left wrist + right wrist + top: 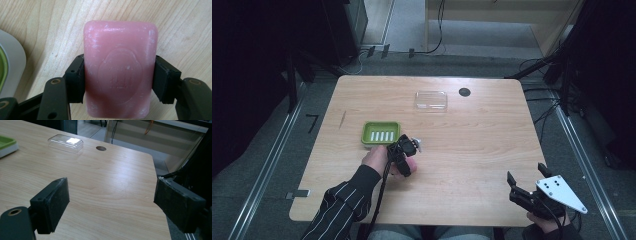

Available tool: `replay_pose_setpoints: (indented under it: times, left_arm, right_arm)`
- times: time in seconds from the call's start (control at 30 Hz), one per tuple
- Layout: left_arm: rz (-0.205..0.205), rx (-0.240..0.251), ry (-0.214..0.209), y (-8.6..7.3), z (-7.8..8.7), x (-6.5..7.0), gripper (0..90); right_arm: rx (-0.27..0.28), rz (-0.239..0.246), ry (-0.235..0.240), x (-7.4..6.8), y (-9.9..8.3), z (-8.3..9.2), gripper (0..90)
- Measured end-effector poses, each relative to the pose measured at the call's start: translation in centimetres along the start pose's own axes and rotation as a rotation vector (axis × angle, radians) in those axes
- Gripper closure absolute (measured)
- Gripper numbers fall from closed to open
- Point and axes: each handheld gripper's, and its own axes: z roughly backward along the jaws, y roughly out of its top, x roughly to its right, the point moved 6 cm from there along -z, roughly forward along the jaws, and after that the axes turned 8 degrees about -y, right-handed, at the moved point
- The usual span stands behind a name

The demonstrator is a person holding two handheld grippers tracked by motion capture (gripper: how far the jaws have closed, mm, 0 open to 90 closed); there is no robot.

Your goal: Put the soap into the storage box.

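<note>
Left gripper view: left gripper [120,77] clenched on one pink soap bar [120,72]. Right gripper [112,205] released. One green soap dish [381,134], one clear lid [431,100].

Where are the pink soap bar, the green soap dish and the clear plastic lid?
pink soap bar [120,75], left gripper view, on its embossed top face.
green soap dish [381,134], high view, on its slotted floor.
clear plastic lid [431,99], high view, on its flat top.
</note>
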Motion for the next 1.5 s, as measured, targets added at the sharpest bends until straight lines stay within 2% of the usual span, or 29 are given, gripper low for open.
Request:
replay_pose_setpoints:
  times: [0.13,0.5,0.53,0.67,0.87,1.5]
  left_arm:
    - [-0.017,-0.015,-0.003,0.0,0.1,0.1,38.6]
    - [-0.028,-0.031,0.007,-0.7,0.7,-0.1,38.6]
    - [-0.041,-0.044,0.008,-0.8,0.9,-0.1,38.6]
    - [-0.062,-0.042,0.013,-1.0,1.2,-0.2,38.6]
    - [-0.081,-0.054,0.016,-1.4,1.5,-0.2,38.6]
    - [-0.098,-0.067,0.015,-2.4,2.6,-1.3,38.6]
  right_arm:
    - [0.001,-0.001,-0.002,0.0,0.0,0.0,13.7]
    - [0.002,-0.003,-0.001,0.0,0.0,0.0,13.7]
    - [0.001,-0.004,-0.002,0.0,0.0,0.0,13.7]
    - [0.001,-0.004,-0.002,0.0,0.0,0.0,13.7]
    - [0.001,-0.003,-0.002,0.0,0.0,0.0,13.7]
    - [0.0,-0.002,-0.001,0.0,0.0,0.0,13.7]
